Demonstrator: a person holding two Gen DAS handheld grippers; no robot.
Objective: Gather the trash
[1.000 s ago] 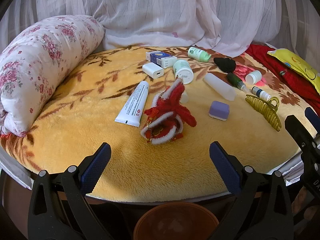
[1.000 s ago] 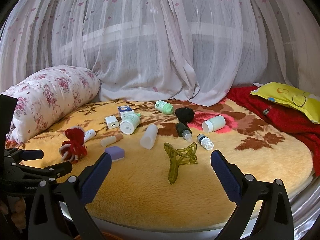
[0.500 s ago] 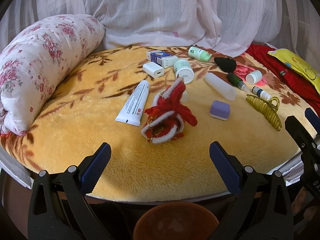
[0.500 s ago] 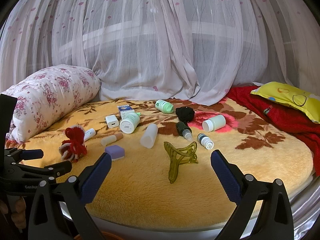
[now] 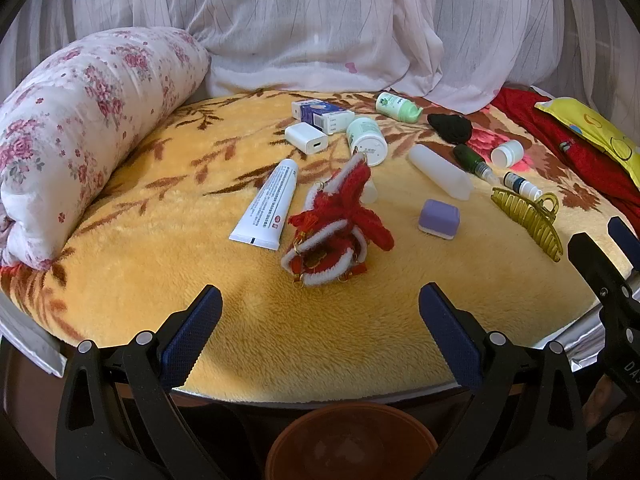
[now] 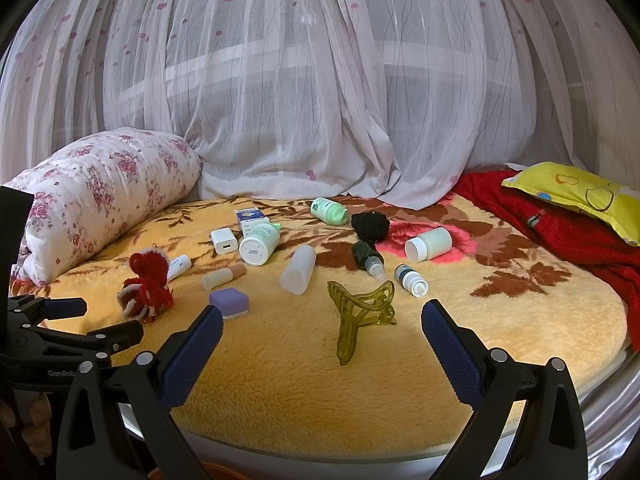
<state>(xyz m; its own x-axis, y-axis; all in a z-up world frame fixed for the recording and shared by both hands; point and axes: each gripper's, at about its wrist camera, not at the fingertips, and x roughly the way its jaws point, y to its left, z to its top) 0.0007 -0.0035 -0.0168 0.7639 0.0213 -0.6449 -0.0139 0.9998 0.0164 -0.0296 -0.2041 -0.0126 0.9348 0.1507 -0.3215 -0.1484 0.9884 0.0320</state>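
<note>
- Nothing on the bed has shifted since the earlier frames; your left tool [image 5: 320, 312] has only eased a touch closer, and your right tool [image 6: 322, 334] hangs where it was.
- Both tools are released, jaws spread wide, grasping nothing.
- Your left tool lines up on the red-and-white knitted yarn ornament [image 5: 334, 226], which lies just beside the white squeeze tube [image 5: 268, 205] on the yellow plush floral blanket [image 5: 320, 340].
- Your right tool faces the translucent olive plastic hair claw [image 6: 358, 314], with the small lilac square case [image 6: 229, 302] off to its left.
- A brown round bin [image 5: 352, 444] sits below the bed edge under your left tool, likely where the trash goes.
- Risk: the ornament is soft and has loose dangling charms, so a shallow pinch could catch only yarn and let it slip.
- Risk: closing too deep would snag the blanket pile and drag neighbours such as the tube.
- Risk: trash and keepsakes are mixed here; pick the wrong one and you bin something useful.
</note>
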